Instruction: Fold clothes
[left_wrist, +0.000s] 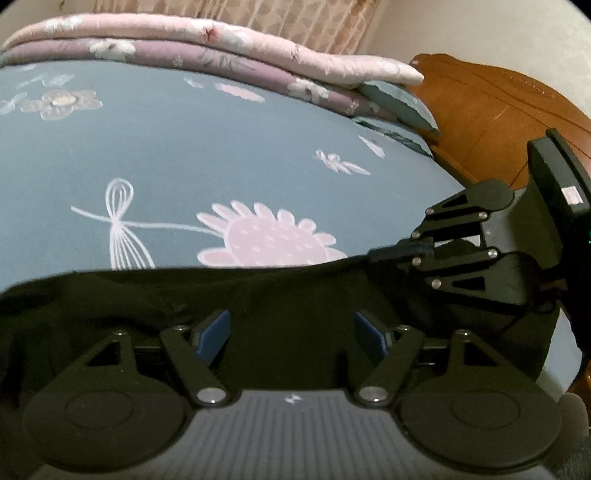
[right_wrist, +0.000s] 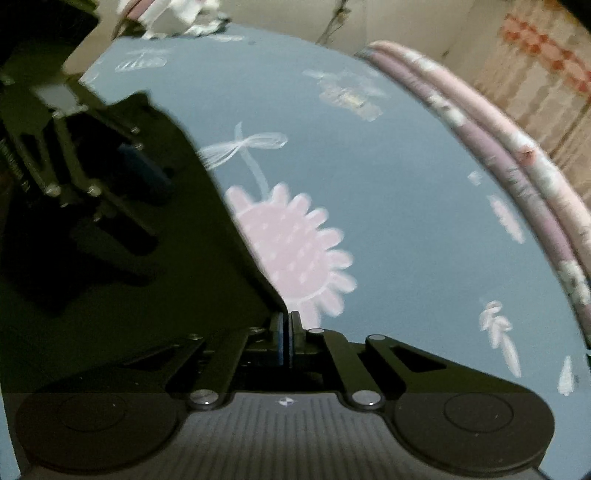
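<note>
The black garment (left_wrist: 288, 295) lies on the blue flowered bedsheet (left_wrist: 184, 147), near the edge closest to us, its far hem running across just below the big pink flower (left_wrist: 266, 240). Our right gripper (right_wrist: 287, 332) has its jaws pressed together on the cloth's corner. Our left gripper (left_wrist: 291, 332) hovers over the middle of the fabric with jaws wide apart, holding nothing. We judge the cloth soft, light and limp: it will sag and drape between grips and cannot hold a shape by itself, though it should not slip much on the sheet. We think the best holds are corners and hems, pinched well in, with the left taking the matching corner so the edge stays taut.
</note>
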